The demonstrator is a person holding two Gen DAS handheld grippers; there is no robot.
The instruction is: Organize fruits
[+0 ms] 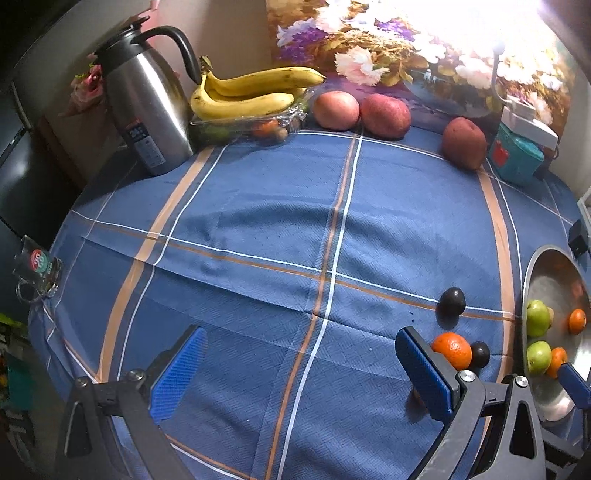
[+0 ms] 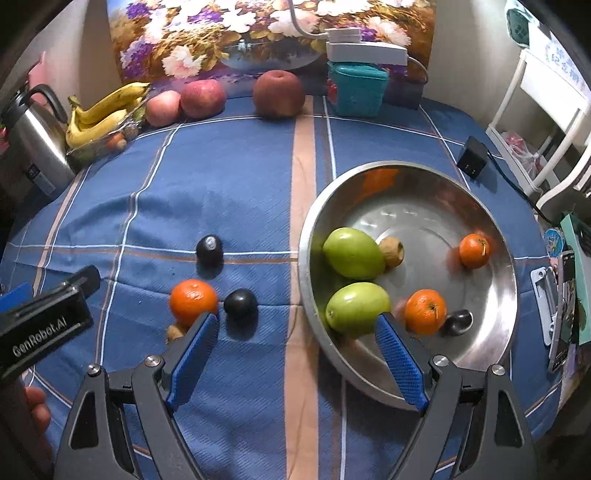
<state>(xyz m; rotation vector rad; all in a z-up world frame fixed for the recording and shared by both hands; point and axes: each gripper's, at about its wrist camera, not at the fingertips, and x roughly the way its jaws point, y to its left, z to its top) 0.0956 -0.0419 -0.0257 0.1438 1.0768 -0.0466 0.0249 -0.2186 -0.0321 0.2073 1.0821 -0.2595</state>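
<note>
Steel bowl point(image 2: 491, 236), landmark item, on the blue plaid tabletop point(image 2: 236, 177): holds two green fruits point(image 2: 352, 253) point(image 2: 356, 308), touching or nearly so; two mandarins point(image 2: 424, 312) point(image 2: 474, 251), well apart; one small brown nut-like fruit point(image 2: 392, 251) just beside the upper green fruit; one dark plum point(image 2: 458, 322) against the nearer mandarin. Loose on the cloth left of the bowl: one mandarin point(image 2: 193, 302), two dark plums point(image 2: 209, 250) point(image 2: 240, 303), and one small brownish item point(image 2: 175, 331), partly hidden, kind cannot be told. Clear tray point(image 1: 280, 120), far beyond the bowl and to its left: one bunch of bananas point(image 1: 243, 92) on top, small mixed fruit beneath, count unclear. Three red apples point(image 2: 163, 108) point(image 2: 203, 98) point(image 2: 279, 94) in a row at the back edge, between tray and teal box point(image 2: 356, 88); a white power strip point(image 2: 365, 48) lies on the box. One steel kettle point(image 1: 144, 110) left of the tray. One black adapter point(image 2: 472, 157) just behind the bowl. Floral picture point(image 2: 258, 33) at the rear wall. Writing: "GenRobot.AI" on the left tool body. Left tongs point(image 1: 310, 373): wide apart, holding nothing, over bare cloth left of the bowl. Right tongs point(image 2: 299, 354): wide apart, holding nothing, straddling the bowl's near rim.
</note>
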